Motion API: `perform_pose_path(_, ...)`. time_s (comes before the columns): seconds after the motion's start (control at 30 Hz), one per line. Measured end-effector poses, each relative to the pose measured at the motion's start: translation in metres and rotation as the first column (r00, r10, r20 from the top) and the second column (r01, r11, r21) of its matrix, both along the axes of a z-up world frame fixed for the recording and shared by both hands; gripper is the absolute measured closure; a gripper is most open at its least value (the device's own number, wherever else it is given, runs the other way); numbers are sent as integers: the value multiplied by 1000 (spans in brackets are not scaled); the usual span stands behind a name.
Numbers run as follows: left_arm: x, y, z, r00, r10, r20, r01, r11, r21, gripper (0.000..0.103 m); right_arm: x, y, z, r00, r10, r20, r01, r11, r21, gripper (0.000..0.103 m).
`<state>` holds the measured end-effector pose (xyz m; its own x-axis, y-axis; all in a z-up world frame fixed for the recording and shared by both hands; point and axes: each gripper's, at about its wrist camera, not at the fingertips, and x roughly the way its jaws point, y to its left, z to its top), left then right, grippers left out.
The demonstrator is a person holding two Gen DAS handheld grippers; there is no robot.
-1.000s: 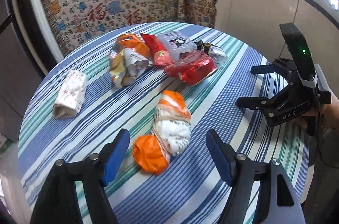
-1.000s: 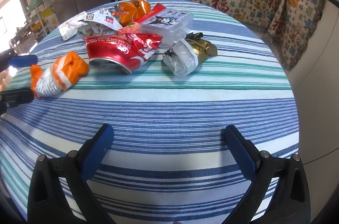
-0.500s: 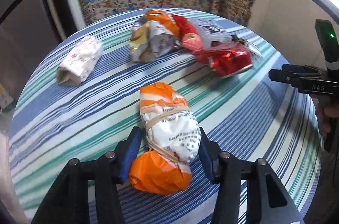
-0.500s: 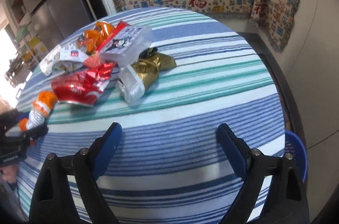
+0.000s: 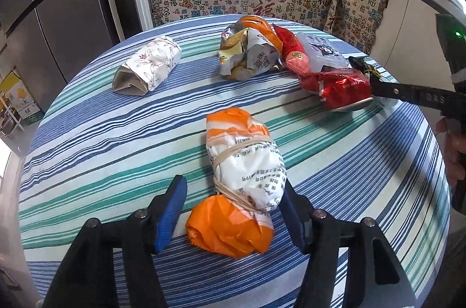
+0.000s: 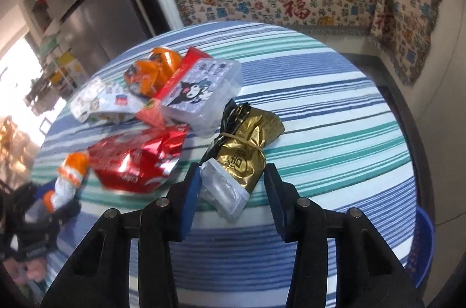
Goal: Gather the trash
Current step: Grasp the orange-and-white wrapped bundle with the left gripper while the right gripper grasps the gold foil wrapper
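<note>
An orange and white bag bundle (image 5: 241, 179), tied with rubber bands, lies on the striped round table (image 5: 116, 156). My left gripper (image 5: 233, 209) straddles it with jaws opening. The left pad stands clear of the bundle and the right pad sits at its side. In the right wrist view a gold, black and clear packet (image 6: 244, 159) lies between the fingers of my right gripper (image 6: 233, 191). Its jaws are closing, and both pads are close beside the packet without clearly pressing it.
A red foil can wrapper (image 6: 137, 162), a clear cartoon box (image 6: 201, 92), a crumpled silver wrapper (image 5: 247, 54) and orange packets are heaped mid-table. A floral paper roll (image 5: 148, 66) lies apart at the left. A blue bin (image 6: 422, 244) stands below the table's right edge.
The left gripper came down over the orange bundle, narrowed on it, then widened a little. The right gripper moved to the gold packet, and its jaws narrowed around it.
</note>
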<state>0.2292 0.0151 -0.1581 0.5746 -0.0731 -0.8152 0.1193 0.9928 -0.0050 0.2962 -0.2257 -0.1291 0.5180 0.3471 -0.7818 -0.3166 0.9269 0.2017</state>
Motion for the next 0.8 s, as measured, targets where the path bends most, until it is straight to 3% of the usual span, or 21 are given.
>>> perform_pose_path(0.1,0,4,-1,1000,18,2,-18,1000,-1,39,-25,-1,1,994,111,1,-111,989,-97,57)
perform_pose_path(0.2,3,4,-1,999,36,4,-36,999,5,35,-38,-9,-7,992,122,-13,-123,986,-113,52)
perform_pose_path(0.23,5,3,-2,999,44,4,-44,999,8,32,-40,-11,-10,994,111,-17,-112,988,-110,46)
perform_pose_path(0.27,7,4,-3,999,55,0,-55,998,8,27,-40,-12,-14,995,95,-20,-97,988,-117,30)
perform_pose_path(0.3,9,6,-3,998,62,-2,-62,998,7,24,-41,-12,-18,996,83,-21,-85,989,-121,23)
perform_pose_path(0.6,17,13,-8,997,79,-18,-79,997,17,6,-42,4,-26,999,37,12,-34,985,-167,1)
perform_pose_path(0.8,21,14,-9,996,82,-28,-82,996,20,0,-30,9,-27,1000,4,8,-2,985,-175,0)
